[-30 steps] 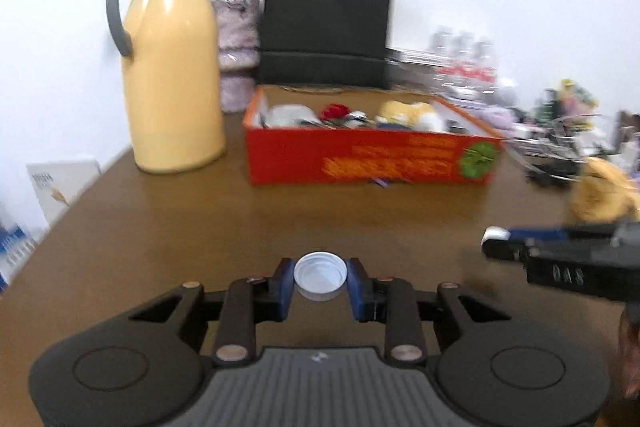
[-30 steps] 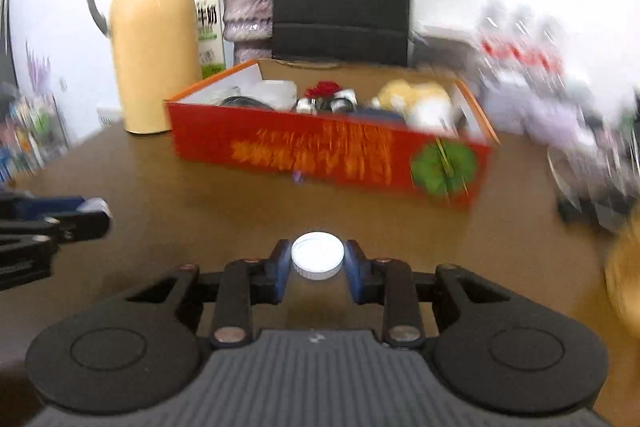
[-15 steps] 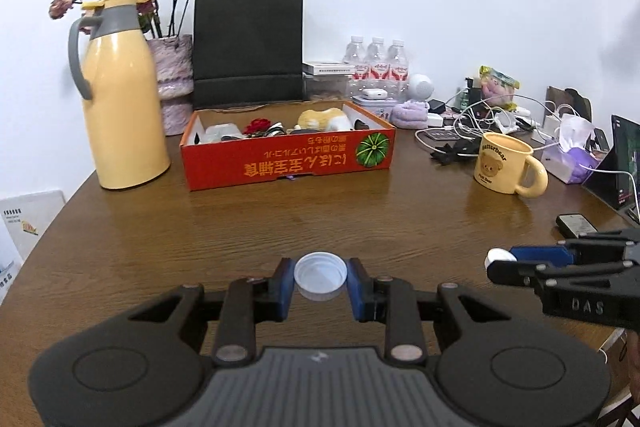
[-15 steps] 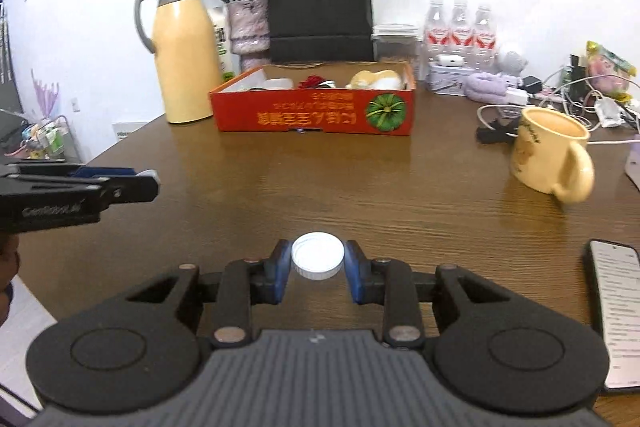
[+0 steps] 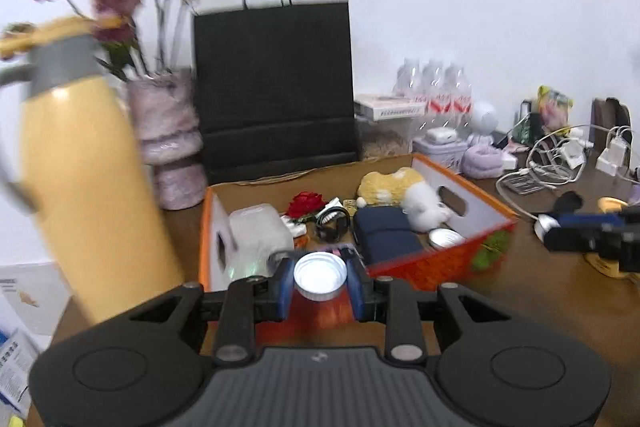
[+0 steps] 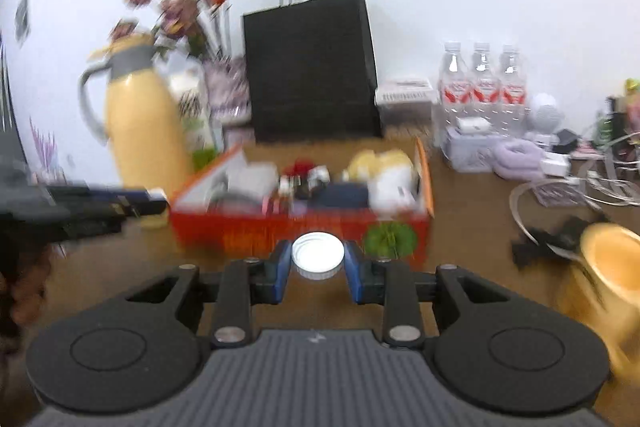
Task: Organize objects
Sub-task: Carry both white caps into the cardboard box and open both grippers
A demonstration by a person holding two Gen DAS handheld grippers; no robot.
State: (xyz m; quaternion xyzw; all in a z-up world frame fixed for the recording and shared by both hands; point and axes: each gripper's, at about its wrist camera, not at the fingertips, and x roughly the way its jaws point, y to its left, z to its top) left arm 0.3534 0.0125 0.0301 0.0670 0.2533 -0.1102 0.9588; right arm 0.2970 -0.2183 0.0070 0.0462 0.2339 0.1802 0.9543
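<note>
My left gripper is shut on a white bottle cap, held over the near left edge of the red cardboard box. My right gripper is shut on a second white bottle cap, just in front of the same red box. The box holds a clear plastic case, a red flower, a dark blue pouch, a yellow and white plush toy and a small tin. Each gripper shows at the edge of the other's view, the right gripper and the left gripper.
A tall yellow thermos stands close on the left, beside a vase of dried flowers. A black paper bag stands behind the box. Water bottles, cables and a yellow mug crowd the right side of the brown table.
Both grippers have moved forward to the red box, each still holding its cap. The left one now looks down into the box from its near left corner.
</note>
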